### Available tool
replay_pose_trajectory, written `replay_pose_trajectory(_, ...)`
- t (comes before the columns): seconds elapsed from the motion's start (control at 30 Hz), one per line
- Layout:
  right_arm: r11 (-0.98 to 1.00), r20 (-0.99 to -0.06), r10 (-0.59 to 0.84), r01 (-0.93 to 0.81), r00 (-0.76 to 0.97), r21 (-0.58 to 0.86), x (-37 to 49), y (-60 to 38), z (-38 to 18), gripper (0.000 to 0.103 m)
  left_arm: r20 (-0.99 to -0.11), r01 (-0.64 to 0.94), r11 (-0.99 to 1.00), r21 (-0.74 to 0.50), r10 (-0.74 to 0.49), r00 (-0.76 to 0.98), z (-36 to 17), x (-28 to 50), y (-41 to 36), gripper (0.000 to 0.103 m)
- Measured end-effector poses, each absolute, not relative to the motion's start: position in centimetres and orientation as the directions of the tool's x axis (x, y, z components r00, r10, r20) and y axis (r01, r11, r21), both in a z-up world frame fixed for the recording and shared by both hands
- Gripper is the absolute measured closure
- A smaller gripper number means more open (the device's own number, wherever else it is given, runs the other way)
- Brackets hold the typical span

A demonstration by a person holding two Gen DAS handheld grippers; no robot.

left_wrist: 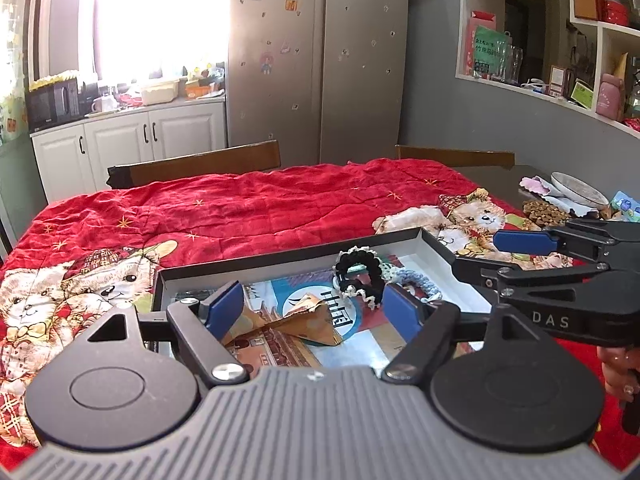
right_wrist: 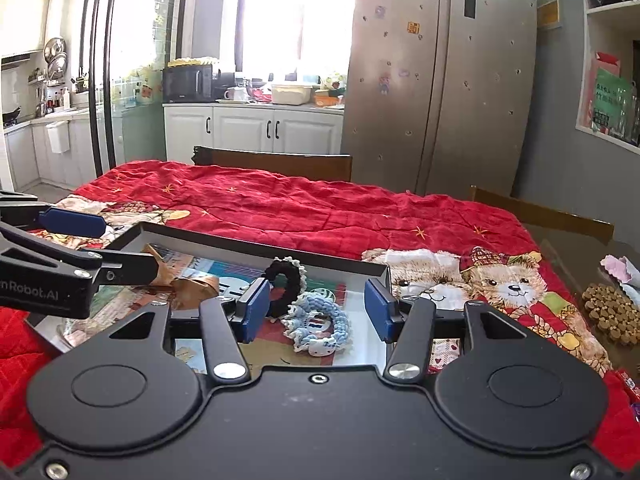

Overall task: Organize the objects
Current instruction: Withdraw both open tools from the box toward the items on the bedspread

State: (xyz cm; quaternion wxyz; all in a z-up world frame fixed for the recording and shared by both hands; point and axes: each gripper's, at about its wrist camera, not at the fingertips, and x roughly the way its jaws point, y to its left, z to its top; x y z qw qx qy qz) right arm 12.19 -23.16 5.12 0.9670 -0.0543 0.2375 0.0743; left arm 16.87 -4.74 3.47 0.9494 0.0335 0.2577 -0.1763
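Note:
A shallow black box with a white inside [left_wrist: 280, 254] lies on a red bear-print quilt [left_wrist: 248, 208]. In it lie a crumpled gold paper piece [left_wrist: 296, 320], a black scrunchie with white trim [left_wrist: 360, 276] and a light blue knitted scrunchie [right_wrist: 316, 320], all on printed cards. My left gripper [left_wrist: 314, 310] hovers open above the gold paper without touching it. My right gripper [right_wrist: 316, 312] hovers open over the blue scrunchie, pads clear of it. In the right wrist view the box rim [right_wrist: 260, 246] shows, with the left gripper [right_wrist: 108, 244] over its left end.
Two wooden chair backs [left_wrist: 196, 164] stand beyond the table's far edge. On the bare tabletop at the right sit a white plate [left_wrist: 576, 188], a brown beaded mat [right_wrist: 612, 312] and pink paper [right_wrist: 618, 268]. A fridge [left_wrist: 320, 60] and cabinets stand behind.

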Motion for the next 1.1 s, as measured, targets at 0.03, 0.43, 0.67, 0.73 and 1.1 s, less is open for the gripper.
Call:
replay_pose_trajectory(0.03,0.983,-0.466,0.120,-0.172,0.876,-0.070,12.0,-23.1,5.3,0.052,-0.499,0.354,0.935,-0.026,-0.319,0.806,3.6,16.7,-4.7,0.018)
replay_pose_trajectory(0.43,0.978,-0.442,0.140,-0.195,0.886,-0.080,9.2,-23.0,6.5,0.049,-0.467,0.359,0.933,-0.013,-0.323,0.823,4.8,14.2,-3.7,0.017)
replay_pose_trajectory(0.67,0.978,-0.436,0.140,-0.194,0.889,-0.081,8.1,-23.3,6.8,0.046,-0.455,0.360,0.933,0.002,-0.320,0.831,5.2,12.9,-3.2,0.016)
replay_pose_trajectory(0.73,0.977,-0.436,0.141,-0.196,0.889,-0.084,7.7,-23.3,6.9,0.046,-0.452,0.361,0.933,0.003,-0.321,0.832,5.3,12.5,-3.1,0.016)
replay_pose_trajectory(1.1,0.974,-0.441,0.141,-0.203,0.886,-0.097,5.2,-23.6,6.9,0.046,-0.439,0.373,0.928,0.021,-0.327,0.837,5.5,10.0,-2.3,0.015)
